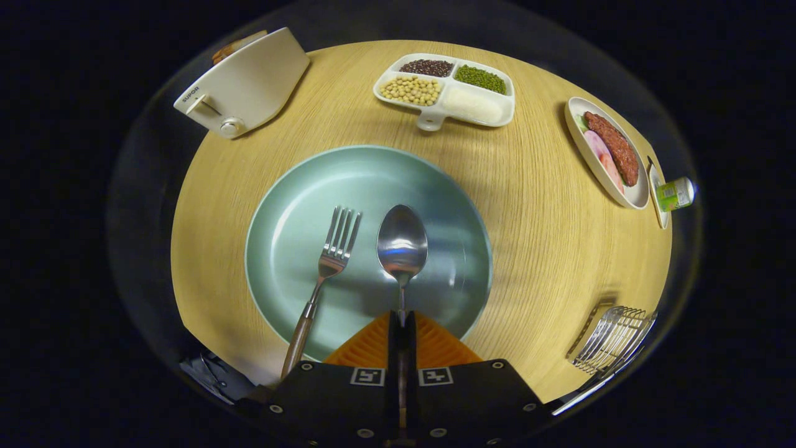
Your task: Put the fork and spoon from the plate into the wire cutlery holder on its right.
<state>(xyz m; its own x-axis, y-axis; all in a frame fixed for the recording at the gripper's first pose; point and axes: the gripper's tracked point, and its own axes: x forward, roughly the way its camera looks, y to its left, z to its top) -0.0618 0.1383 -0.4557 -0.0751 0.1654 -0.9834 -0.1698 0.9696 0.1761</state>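
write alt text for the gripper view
The gripper has its fingers closed on the spoon handle over a green plate, with the fork lying beside it. The wire cutlery holder stands to the right on the wooden table.

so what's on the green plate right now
A fork and a spoon lie on the plate. The tongs are shut on the spoon's handle, covering its end.

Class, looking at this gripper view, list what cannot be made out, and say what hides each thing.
- Spoon handle: hidden between the closed jaws of the gripper.
- Wire cutlery holder: far side cut off by the view's edge.
- Fork handle end: covered by the gripper body.
- Small green container: too small to identify.
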